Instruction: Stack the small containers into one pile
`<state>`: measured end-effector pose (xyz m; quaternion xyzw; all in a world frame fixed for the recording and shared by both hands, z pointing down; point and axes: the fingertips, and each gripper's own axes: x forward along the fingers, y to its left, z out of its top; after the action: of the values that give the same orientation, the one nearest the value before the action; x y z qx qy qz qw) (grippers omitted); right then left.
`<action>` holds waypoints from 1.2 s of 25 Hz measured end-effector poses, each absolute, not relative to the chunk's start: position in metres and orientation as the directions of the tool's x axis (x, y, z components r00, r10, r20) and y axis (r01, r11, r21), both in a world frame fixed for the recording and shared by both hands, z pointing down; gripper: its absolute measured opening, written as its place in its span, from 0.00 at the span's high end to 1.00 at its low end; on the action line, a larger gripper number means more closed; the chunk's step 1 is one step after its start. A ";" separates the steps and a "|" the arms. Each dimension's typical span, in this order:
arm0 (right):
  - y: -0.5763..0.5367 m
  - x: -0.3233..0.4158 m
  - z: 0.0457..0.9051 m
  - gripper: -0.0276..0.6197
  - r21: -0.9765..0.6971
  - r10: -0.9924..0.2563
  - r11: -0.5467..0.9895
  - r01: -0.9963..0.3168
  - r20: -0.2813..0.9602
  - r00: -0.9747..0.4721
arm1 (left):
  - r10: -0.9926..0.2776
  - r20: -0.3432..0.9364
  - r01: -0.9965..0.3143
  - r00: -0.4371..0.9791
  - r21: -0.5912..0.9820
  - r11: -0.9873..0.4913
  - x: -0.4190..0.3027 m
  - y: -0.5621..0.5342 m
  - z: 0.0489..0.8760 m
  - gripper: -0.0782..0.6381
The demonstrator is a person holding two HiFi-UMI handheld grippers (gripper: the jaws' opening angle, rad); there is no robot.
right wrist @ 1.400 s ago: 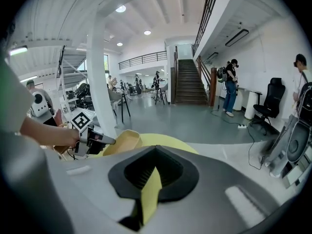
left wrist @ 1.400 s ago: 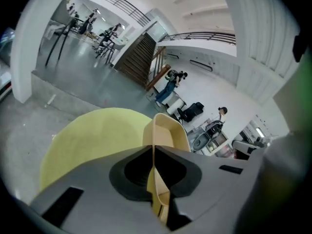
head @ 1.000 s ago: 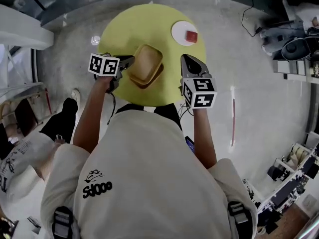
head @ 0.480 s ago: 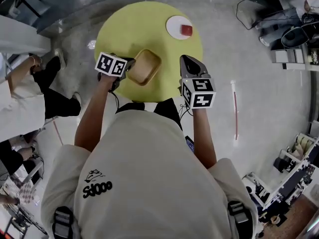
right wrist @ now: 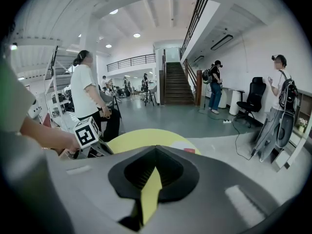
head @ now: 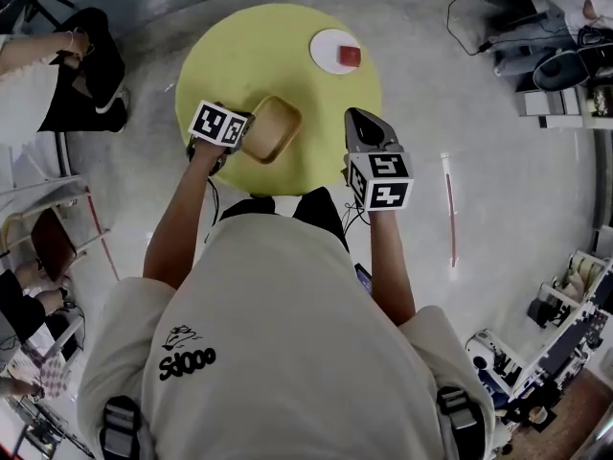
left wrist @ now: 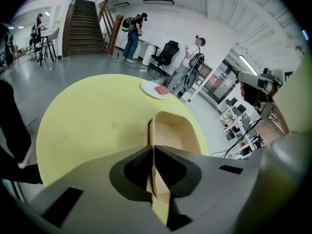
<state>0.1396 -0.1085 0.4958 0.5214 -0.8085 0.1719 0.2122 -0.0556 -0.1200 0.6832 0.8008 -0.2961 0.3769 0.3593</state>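
A tan small container (head: 271,128) sits on the round yellow table (head: 249,56) near its front edge. In the left gripper view the container (left wrist: 178,130) shows a doubled left rim, as if one is nested in another. My left gripper (head: 246,133) is shut on the container's near wall, and the wall runs between the closed jaws of the left gripper (left wrist: 152,152). My right gripper (head: 357,116) hovers over the table's front right edge, shut, with nothing between its jaws. In its own view the right gripper (right wrist: 155,152) shows only yellow table through the slit.
A white plate (head: 335,50) with a red block on it lies at the table's far right. A person (head: 43,75) stands on the floor to the left of the table. A red line (head: 452,214) marks the floor at right.
The lower container's offset edge seen a second ago no longer shows; the pile now looks flush. My left gripper stays on the container. The right gripper has not moved.
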 end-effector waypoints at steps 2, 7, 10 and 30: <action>-0.109 0.144 0.496 0.94 -0.055 -0.770 0.397 -0.916 0.523 -0.365 | -0.204 0.830 -0.753 0.520 0.332 -0.569 -0.054 -0.120 0.688 0.86; -0.113 0.154 0.495 0.94 -0.057 -0.764 0.405 -0.913 0.527 -0.371 | -0.215 0.853 -0.768 0.475 0.283 -0.574 -0.049 -0.120 0.692 0.86; -0.118 0.156 0.495 0.94 -0.057 -0.758 0.417 -0.907 0.529 -0.382 | -0.232 0.857 -0.772 0.460 0.257 -0.581 -0.050 -0.121 0.692 0.85; -0.215 0.131 0.410 0.94 0.054 -0.716 0.650 -0.758 0.376 -0.588 | -0.811 0.459 -0.929 0.363 0.107 -0.355 -0.091 -0.190 0.496 0.88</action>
<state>0.1311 -0.2145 0.4100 0.4143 -0.8893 0.0558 0.1854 -0.0909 -0.1901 0.4964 0.8062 -0.5395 0.1657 0.1775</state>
